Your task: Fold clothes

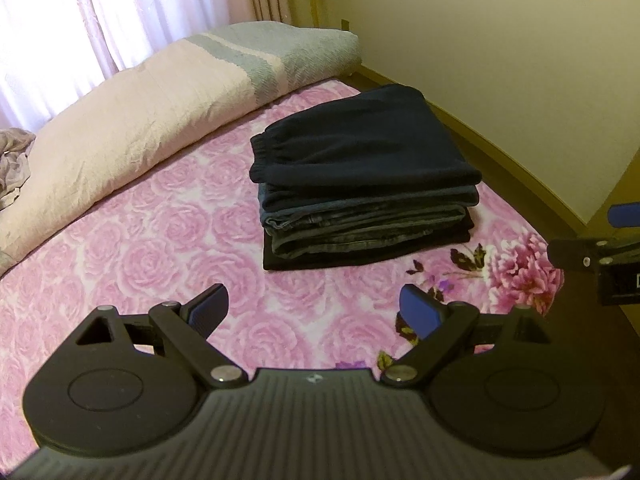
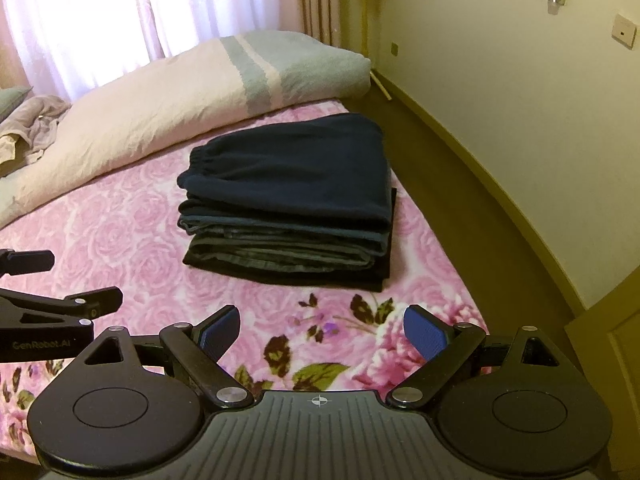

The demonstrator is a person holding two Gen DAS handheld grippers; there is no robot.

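Note:
A stack of folded dark clothes (image 1: 360, 184) (image 2: 288, 200) lies on the pink rose-patterned bed cover (image 1: 160, 248) (image 2: 120, 220). Navy sweatpants with an elastic waistband are on top, jeans below, a black garment at the bottom. My left gripper (image 1: 316, 312) hovers in front of the stack, open, blue pads apart with nothing between them. My right gripper (image 2: 324, 336) is also short of the stack, open and empty. The right gripper's fingers (image 1: 592, 256) show at the right edge of the left wrist view. The left gripper's fingers (image 2: 60, 304) show at the left edge of the right wrist view.
A rolled cream and grey-blue duvet (image 1: 168, 92) (image 2: 200, 88) lies along the far side of the bed. Crumpled pale cloth (image 1: 12, 160) (image 2: 32, 124) sits at the far left. Brown floor (image 2: 460, 184) and a yellow wall (image 2: 520, 100) run along the bed's right edge. Sheer curtains (image 2: 100, 12) hang behind.

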